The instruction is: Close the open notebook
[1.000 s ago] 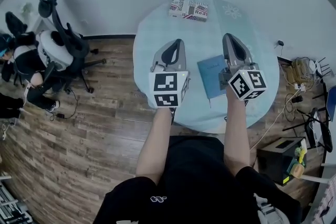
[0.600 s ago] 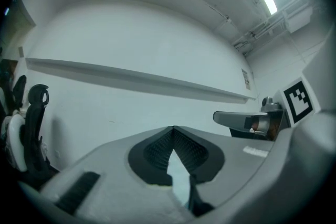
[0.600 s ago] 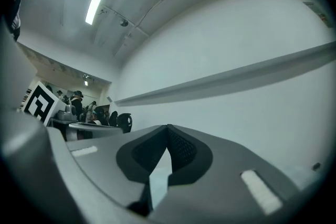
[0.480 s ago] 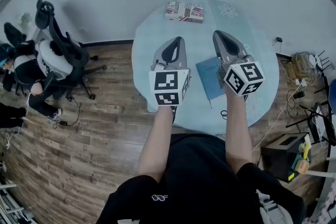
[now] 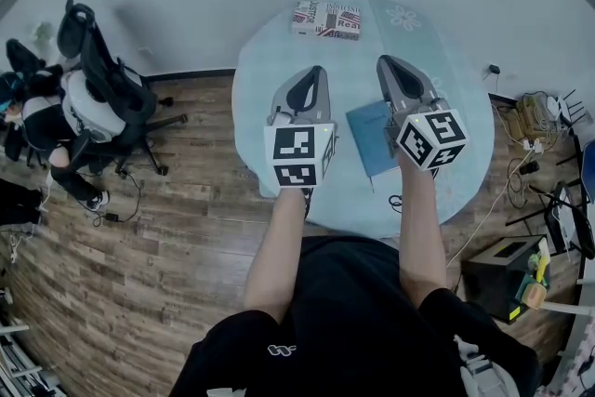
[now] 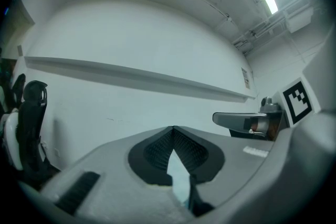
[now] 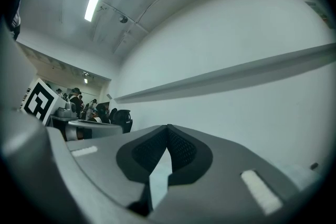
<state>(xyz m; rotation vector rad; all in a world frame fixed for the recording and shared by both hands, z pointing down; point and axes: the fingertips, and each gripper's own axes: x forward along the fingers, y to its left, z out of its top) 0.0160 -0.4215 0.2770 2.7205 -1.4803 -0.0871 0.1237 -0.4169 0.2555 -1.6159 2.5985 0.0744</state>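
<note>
A blue notebook (image 5: 369, 133) lies flat and closed on the round pale-blue table (image 5: 270, 88), partly under my right gripper. My right gripper (image 5: 385, 61) hovers over the notebook's right side, pointing toward the wall, jaws shut with nothing between them. My left gripper (image 5: 313, 73) hangs just left of the notebook, also shut and holding nothing. In the left gripper view the fingertips (image 6: 173, 128) meet against the white wall, with the right gripper (image 6: 247, 120) beside them. In the right gripper view the fingertips (image 7: 168, 127) meet too, and the left gripper (image 7: 84, 128) shows at the left.
A book with a flag-pattern cover (image 5: 327, 19) lies at the table's far edge near the wall. Office chairs (image 5: 98, 74) with a seated person stand on the wood floor to the left. Cables (image 5: 535, 121) and a dark box (image 5: 497, 279) sit on the floor to the right.
My right gripper's tip has swung a little to the left over the notebook. The left gripper and the notebook have kept their places.
</note>
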